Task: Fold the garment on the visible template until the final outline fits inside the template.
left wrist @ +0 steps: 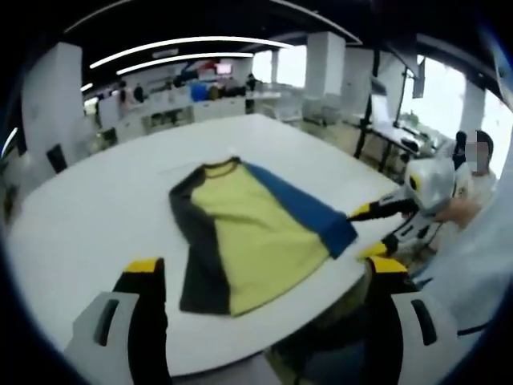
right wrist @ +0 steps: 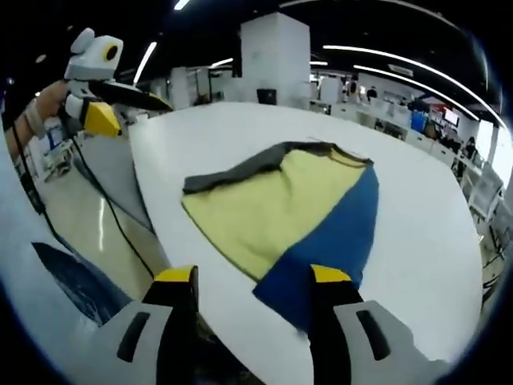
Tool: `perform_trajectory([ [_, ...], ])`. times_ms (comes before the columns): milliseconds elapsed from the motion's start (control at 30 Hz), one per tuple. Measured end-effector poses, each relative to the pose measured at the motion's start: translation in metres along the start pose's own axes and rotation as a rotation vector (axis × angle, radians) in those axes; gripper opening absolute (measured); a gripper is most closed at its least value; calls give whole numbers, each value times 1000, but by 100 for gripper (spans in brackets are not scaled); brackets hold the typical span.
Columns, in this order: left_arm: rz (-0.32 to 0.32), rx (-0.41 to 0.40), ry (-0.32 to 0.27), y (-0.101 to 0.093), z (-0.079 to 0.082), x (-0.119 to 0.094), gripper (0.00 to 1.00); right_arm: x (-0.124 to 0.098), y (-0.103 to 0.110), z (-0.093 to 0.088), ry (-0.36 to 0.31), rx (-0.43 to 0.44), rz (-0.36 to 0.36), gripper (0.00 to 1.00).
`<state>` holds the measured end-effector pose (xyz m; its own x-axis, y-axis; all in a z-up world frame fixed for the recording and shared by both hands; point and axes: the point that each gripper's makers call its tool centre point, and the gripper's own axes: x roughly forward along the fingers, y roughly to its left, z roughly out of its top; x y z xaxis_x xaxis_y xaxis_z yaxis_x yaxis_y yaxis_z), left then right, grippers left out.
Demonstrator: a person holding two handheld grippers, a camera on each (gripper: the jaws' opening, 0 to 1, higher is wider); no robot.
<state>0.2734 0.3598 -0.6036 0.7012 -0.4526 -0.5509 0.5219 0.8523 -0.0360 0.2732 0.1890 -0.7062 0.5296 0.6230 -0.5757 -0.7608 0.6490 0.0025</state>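
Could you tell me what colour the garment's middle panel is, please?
Pale yellow, clearest in the left gripper view: garment.

1. Your right gripper (right wrist: 252, 277) rises from the frame's bottom, jaws apart, over the garment's (right wrist: 280, 212) blue edge.
2. The garment lies flat mid-frame on the white table (right wrist: 417, 200).
3. Your left gripper (right wrist: 100, 112) sits upper left.

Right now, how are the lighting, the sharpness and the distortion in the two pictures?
Left gripper view: strong fisheye bend, the white table curves; bright windows wash out the background; the shirt is slightly soft. Right gripper view: the same curving, ceiling light strips glare, the floor reflects light; the right tool is sharp, the left tool is small.
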Motion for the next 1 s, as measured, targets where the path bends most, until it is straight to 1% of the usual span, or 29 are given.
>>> perform_trajectory([
  [67,-2,1,1,0,0,0,100,3,0,-2,-1,0,1,41],
  [133,-3,0,2,1,-1,-1,100,5,1,-5,2,18,10,39],
  [267,1,0,-2,2,0,-2,100,9,2,-10,6,26,11,29],
  [433,0,1,-5,3,0,-2,100,14,2,-14,4,27,22,23],
  [500,-2,5,1,2,-1,-2,100,18,1,-18,14,50,32,21],
  [533,-2,5,2,2,-1,-2,100,19,1,-19,16,48,30,19],
  [633,-3,1,-1,3,0,-2,100,23,0,-25,32,43,22,16],
  [733,-1,4,-4,4,1,-2,100,24,1,-27,43,42,24,17],
  [833,-7,9,-4,2,2,-2,100,25,1,-30,53,47,25,14],
  [1000,-7,9,12,2,-2,-1,100,29,2,-35,73,53,39,16],
])
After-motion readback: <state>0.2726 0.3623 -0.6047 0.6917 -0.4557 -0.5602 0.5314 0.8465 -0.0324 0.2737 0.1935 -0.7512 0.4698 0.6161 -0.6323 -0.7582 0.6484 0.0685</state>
